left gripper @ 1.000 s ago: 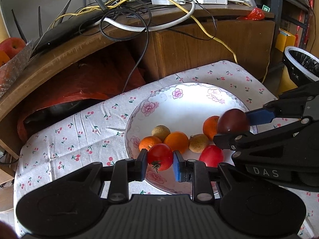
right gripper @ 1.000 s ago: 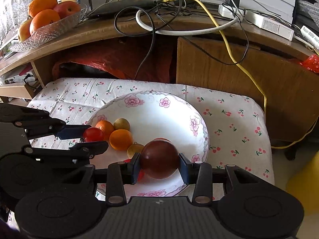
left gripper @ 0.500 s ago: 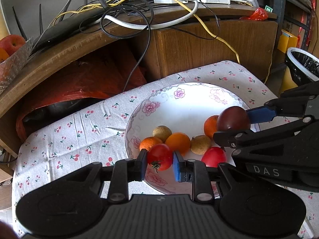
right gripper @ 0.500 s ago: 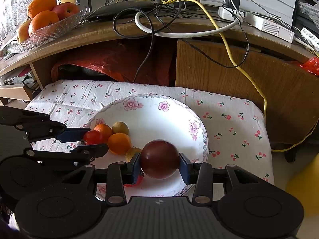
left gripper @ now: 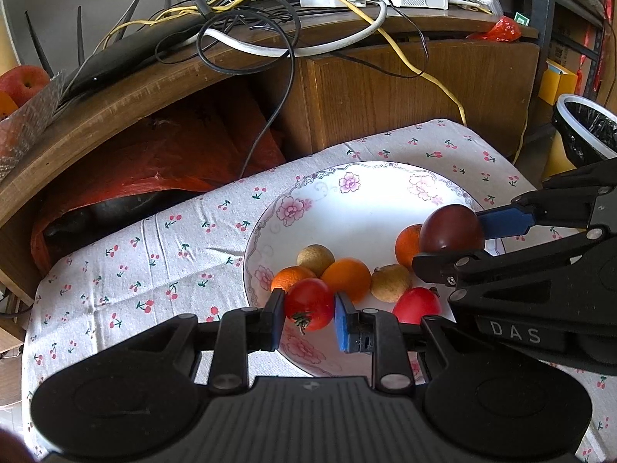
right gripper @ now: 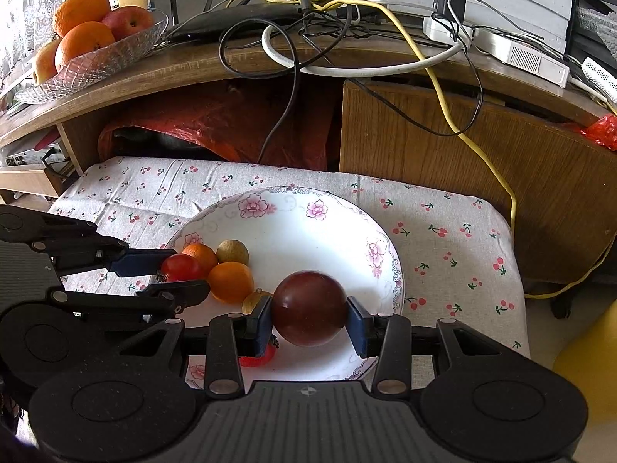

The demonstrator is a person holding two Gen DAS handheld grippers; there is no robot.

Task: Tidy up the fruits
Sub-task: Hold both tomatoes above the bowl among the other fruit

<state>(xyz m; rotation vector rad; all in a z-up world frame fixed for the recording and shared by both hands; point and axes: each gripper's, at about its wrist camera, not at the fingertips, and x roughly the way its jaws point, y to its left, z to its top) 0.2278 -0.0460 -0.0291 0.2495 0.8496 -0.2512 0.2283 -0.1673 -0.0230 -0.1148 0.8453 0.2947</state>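
Fruits: I count eight over the plate [left gripper: 358,208]; my left gripper [left gripper: 309,305] pinches a tomato [left gripper: 308,303], right gripper [right gripper: 309,308] a plum [right gripper: 308,303], half-hiding another tomato [right gripper: 258,359] at 7 o'clock

wooden desk [right gripper: 443,142], tangled cables [right gripper: 308,34], cherry-print cloth [right gripper: 443,239]

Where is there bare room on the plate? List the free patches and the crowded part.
Free: the plate's far half, between the flowered rim and the fruit, and its right side beyond the plum. Also bare cloth right of the plate. Crowded: the near-left part, where oranges, tomato and both grippers sit.
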